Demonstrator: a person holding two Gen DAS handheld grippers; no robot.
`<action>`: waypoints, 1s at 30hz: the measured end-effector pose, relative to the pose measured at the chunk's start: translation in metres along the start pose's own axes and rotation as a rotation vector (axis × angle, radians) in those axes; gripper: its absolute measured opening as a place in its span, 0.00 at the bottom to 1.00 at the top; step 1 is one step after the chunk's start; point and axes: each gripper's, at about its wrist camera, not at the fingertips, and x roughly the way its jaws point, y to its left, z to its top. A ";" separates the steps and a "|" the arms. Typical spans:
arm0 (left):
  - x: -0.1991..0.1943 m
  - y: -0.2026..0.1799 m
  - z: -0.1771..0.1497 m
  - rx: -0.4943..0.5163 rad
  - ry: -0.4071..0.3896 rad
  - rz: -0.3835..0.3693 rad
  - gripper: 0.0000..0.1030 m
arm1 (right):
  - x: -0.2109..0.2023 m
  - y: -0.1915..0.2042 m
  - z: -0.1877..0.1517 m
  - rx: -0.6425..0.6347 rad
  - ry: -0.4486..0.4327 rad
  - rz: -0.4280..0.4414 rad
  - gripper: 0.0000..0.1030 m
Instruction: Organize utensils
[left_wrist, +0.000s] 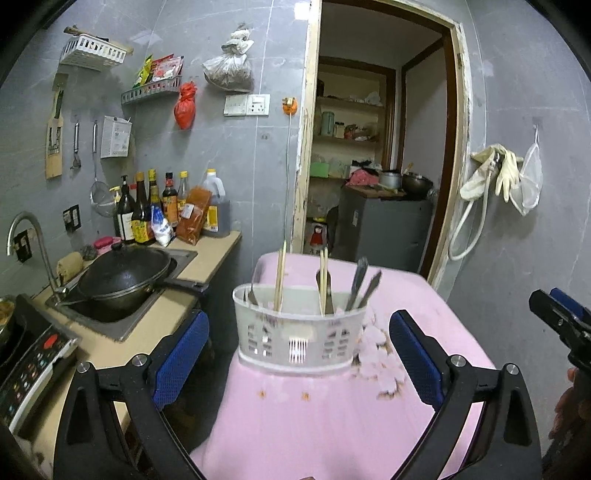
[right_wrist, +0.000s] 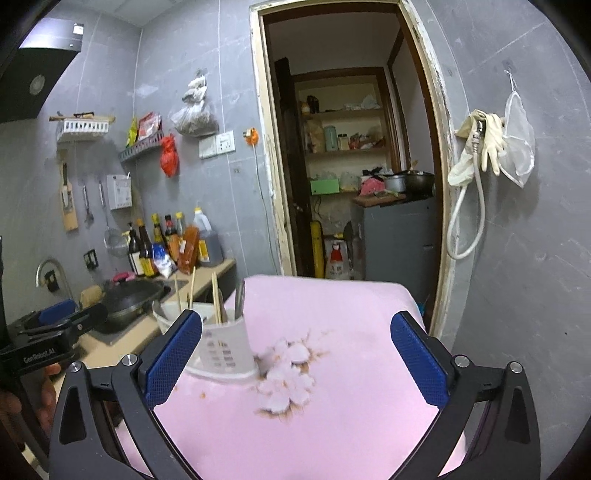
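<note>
"GenRobot.AI" on the left hand-held gripper (right_wrist: 55, 317)

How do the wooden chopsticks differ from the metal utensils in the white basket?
The chopsticks are pale wood, thin and straight; the metal utensils are grey, shiny and wider. The chopsticks stand almost upright, while the metal utensils lean to the right. The chopsticks rise higher above the rim of the white basket than the metal utensils do. Both stand inside the basket with one end pointing up.
</note>
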 end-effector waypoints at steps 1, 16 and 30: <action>-0.003 -0.002 -0.004 0.001 0.010 0.000 0.93 | -0.004 -0.001 -0.002 0.000 0.006 -0.001 1.00; -0.044 -0.028 -0.048 -0.006 0.058 -0.016 0.93 | -0.056 -0.027 -0.048 0.045 0.108 -0.081 1.00; -0.051 -0.042 -0.055 0.030 0.050 -0.038 0.93 | -0.066 -0.032 -0.052 0.072 0.100 -0.086 1.00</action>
